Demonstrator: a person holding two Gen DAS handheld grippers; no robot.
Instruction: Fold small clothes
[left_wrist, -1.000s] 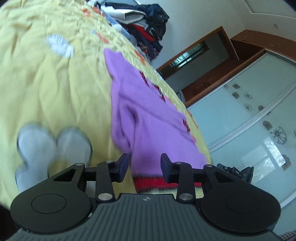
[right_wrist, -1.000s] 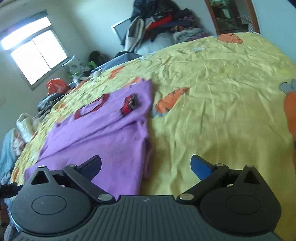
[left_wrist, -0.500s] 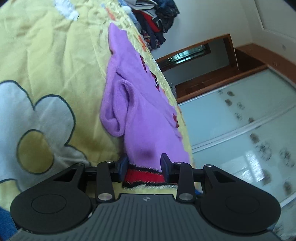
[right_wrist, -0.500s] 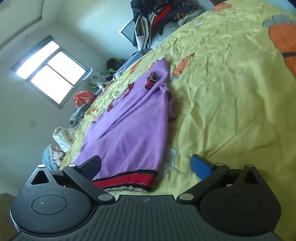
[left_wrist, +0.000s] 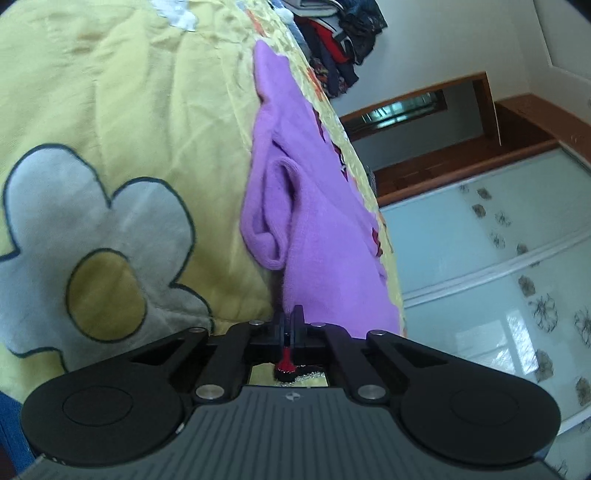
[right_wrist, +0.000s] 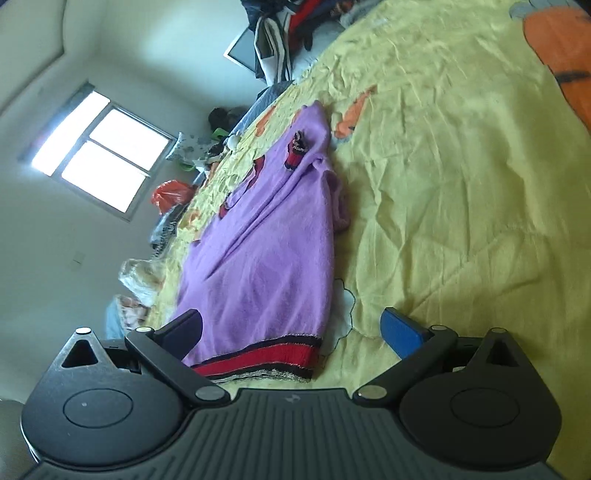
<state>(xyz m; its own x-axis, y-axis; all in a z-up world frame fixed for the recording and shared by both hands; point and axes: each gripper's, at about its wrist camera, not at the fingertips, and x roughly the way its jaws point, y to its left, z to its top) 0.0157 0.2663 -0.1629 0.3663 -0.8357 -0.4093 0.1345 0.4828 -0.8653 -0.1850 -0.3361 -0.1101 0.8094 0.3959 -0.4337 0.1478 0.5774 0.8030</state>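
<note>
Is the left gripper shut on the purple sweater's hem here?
Shut. The left gripper has its jaws pressed together on the red-striped hem of the purple knitted sweater, which pokes out behind them.

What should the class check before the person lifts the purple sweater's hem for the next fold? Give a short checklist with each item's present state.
1. Left gripper shut on the purple sweater at its hem: ok.
2. Right gripper gripping the hem: not ok, open.
3. Hem band between the right fingers: ok.
4. Sleeve lying flat: not ok, bunched.
5. Yellow bedspread beside the sweater bare for folding: ok.
</note>
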